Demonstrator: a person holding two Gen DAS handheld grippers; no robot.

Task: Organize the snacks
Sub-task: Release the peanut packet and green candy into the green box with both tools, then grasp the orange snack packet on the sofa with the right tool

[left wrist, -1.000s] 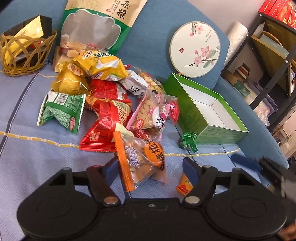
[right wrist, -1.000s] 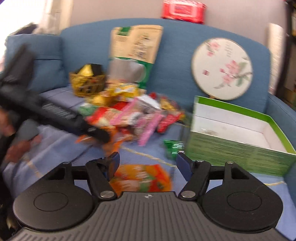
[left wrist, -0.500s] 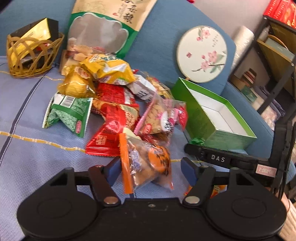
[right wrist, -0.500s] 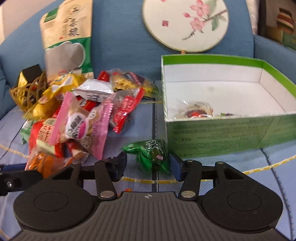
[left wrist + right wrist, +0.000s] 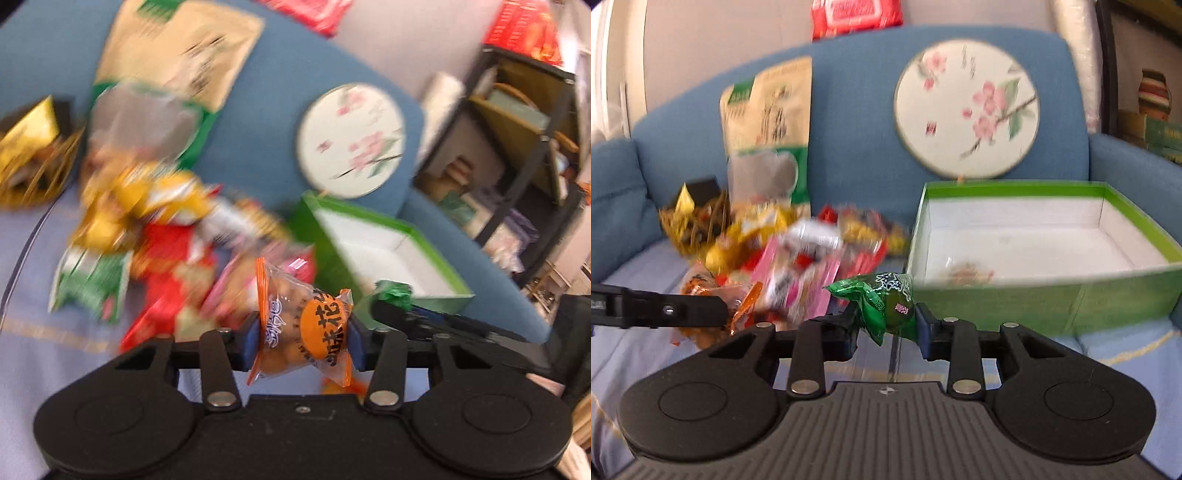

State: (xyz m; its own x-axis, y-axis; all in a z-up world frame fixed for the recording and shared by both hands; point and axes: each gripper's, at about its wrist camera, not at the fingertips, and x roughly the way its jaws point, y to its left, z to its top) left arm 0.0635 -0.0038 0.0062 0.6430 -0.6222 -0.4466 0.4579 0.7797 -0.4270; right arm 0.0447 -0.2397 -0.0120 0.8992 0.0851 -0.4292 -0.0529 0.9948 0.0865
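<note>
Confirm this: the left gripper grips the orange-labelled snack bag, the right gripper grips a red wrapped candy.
Not quite. The right wrist view shows the right gripper shut on a green wrapped candy, not a red one. The left gripper does grip the orange-labelled snack bag.

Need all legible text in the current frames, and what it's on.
"麻花": large black characters on the orange circle of the orange-edged snack packet held in the left gripper; its white logo and small print are unreadable.
Green candy wrapper in the right gripper: white characters and a red label, too blurred.
Tall beige and green bag: dark characters, blurred.
Round fan: red seal, illegible.
</note>
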